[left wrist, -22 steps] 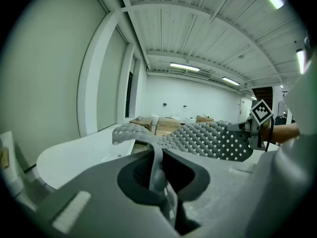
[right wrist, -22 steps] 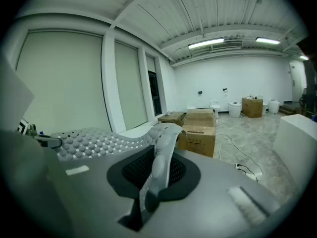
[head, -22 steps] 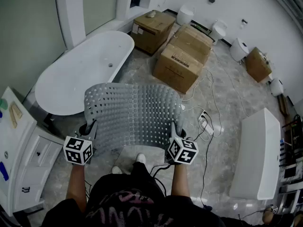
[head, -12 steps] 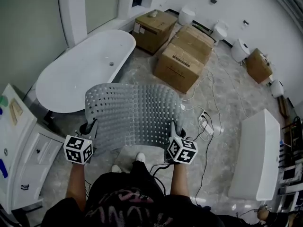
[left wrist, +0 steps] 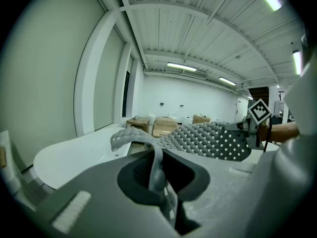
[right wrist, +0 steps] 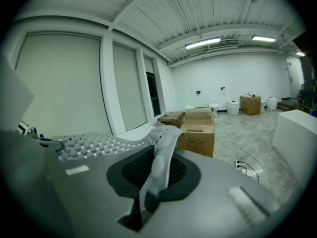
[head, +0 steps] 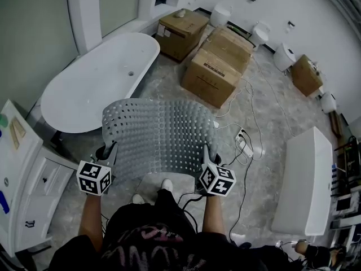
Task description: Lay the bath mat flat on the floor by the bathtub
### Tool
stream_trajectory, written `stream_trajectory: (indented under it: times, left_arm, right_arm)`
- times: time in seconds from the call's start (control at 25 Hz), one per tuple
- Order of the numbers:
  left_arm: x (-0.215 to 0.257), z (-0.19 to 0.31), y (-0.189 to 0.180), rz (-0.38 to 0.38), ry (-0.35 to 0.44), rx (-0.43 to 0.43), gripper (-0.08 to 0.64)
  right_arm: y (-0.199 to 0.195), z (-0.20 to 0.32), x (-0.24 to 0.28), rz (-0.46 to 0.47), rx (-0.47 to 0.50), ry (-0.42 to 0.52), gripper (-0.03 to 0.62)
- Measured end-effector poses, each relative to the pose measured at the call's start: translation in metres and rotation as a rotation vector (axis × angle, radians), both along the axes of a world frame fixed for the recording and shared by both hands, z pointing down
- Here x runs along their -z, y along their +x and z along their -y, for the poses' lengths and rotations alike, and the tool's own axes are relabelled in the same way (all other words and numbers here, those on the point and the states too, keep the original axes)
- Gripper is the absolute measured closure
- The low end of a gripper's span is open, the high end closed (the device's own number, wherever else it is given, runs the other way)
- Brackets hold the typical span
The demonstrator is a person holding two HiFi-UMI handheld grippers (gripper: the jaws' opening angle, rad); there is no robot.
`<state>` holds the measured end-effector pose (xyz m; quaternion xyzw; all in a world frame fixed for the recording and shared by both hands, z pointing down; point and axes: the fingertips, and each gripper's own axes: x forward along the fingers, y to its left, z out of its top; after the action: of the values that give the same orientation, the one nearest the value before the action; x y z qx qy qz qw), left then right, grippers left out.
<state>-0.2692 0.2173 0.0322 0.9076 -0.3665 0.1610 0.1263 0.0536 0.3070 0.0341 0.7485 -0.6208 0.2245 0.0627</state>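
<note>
A grey perforated bath mat (head: 158, 137) hangs spread in the air between my two grippers, above the floor beside the white bathtub (head: 96, 83). My left gripper (head: 106, 151) is shut on the mat's near left corner, and the mat's edge (left wrist: 157, 170) runs pinched between its jaws. My right gripper (head: 207, 153) is shut on the near right corner, where the mat (right wrist: 158, 157) curls up from the jaws. The mat's far edge arches away toward the tub. The person's feet (head: 166, 186) stand on the floor below the mat.
Cardboard boxes (head: 217, 66) stand beyond the mat, right of the tub. A power strip and cables (head: 243, 145) lie on the floor at right. A white cabinet (head: 22, 191) is at the left and a long white unit (head: 307, 179) at the right. Toilets (head: 285, 55) line the far wall.
Almost nothing differs: the mat stays held up between both grippers, and the view has shifted slightly.
</note>
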Motion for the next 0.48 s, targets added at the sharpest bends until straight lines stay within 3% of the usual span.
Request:
stream_trajectory:
  times: [0.48]
  left_arm:
    - [-0.005,-0.007,0.001,0.008,-0.008,-0.034,0.546]
  right_arm:
    - [0.002,-0.016,-0.003,0.005,-0.025,-0.012,0.545]
